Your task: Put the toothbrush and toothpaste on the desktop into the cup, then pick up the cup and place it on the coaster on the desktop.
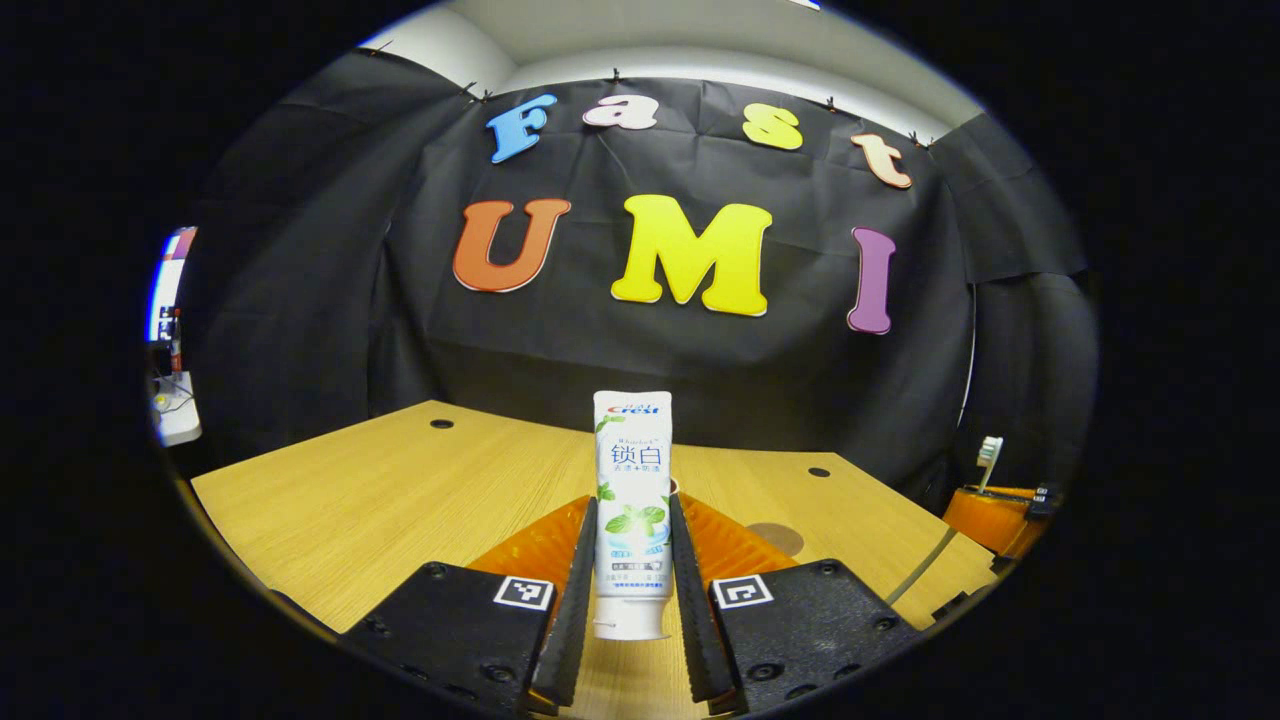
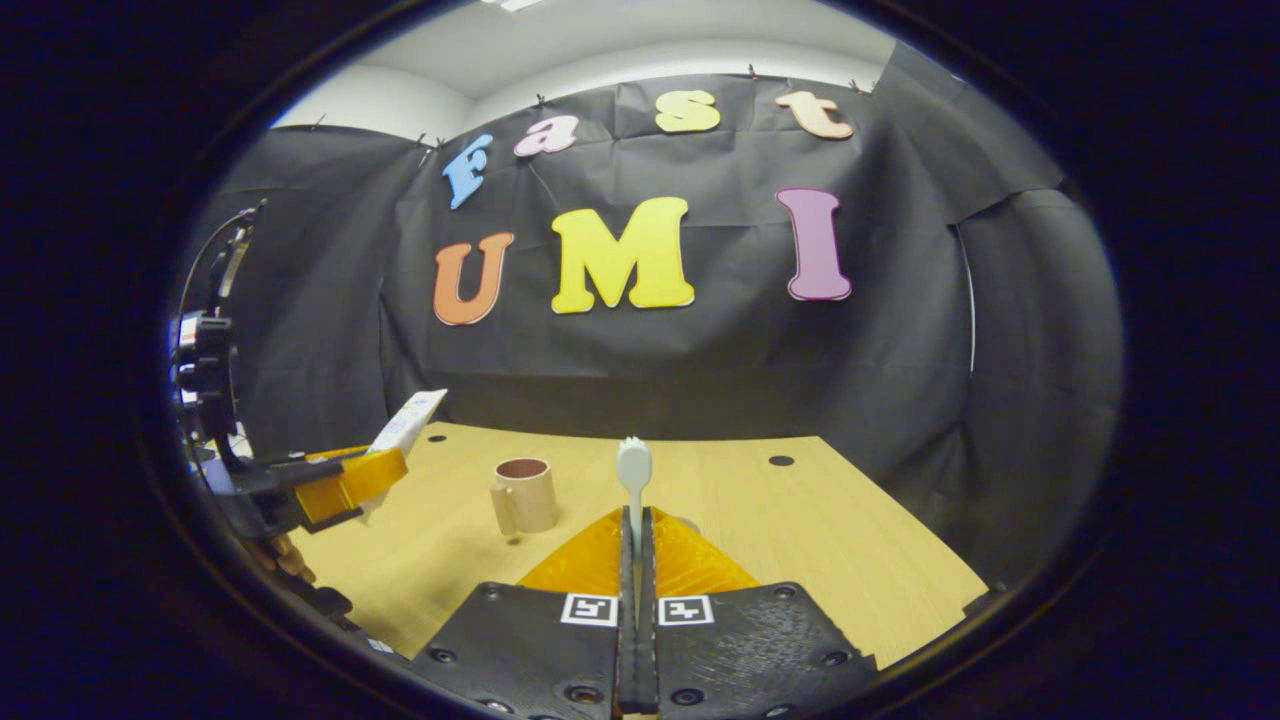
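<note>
Toothpaste tube, white with green mint leaves, a "Crest" logo at its top and Chinese characters beneath, stands upright with cap down, pinched between the jaws of the left gripper above the wooden bench. The toothbrush stands bristles-up, clamped between the nearly closed jaws of the right gripper. On the bench just left of the brush sits the tan cup, upright and apart from both grippers.
</note>
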{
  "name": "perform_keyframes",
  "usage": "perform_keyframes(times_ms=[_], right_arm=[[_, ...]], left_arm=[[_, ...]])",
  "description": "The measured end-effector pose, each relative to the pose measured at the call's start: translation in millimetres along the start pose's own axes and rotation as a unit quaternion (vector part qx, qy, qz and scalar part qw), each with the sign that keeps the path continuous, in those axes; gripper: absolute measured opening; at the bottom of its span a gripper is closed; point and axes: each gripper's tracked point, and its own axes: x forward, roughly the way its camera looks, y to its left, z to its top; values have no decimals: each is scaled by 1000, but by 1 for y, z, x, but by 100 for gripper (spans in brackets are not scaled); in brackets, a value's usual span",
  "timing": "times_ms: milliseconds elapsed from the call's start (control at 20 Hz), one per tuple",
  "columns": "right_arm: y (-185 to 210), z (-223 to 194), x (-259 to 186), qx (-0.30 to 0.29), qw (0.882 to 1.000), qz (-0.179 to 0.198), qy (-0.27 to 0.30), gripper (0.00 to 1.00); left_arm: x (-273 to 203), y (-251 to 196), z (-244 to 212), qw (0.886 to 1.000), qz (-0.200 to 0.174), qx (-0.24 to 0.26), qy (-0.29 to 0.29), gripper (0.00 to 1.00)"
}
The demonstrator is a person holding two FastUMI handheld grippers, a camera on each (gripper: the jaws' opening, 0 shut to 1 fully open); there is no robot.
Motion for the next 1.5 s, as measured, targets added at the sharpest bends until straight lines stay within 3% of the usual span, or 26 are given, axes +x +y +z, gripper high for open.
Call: perform_keyframes(times_ms=[200,250,300,400,550,1500], right_arm=[[-5,3,-1,2,1000,0,-2,0],[-6,2,0,2,1000,2,-2,0],[-6,2,1,2,1000,3,-1,0],[-9,1,3,4,1000,4,2,0],[-16,1,4,8,1000,0,0,0],[-17,1,8,13,1000,10,11,0]], left_arm=[[65,-14,30,999,-34,-11,-17,43],[84,-12,33,999,-33,-14,-20,48],[103,-9,34,999,-31,-15,-23,43],[135,-8,27,999,-32,-8,-21,43],[163,-20,12,998,-68,9,-7,43],[173,-11,7,999,-45,19,-9,49]])
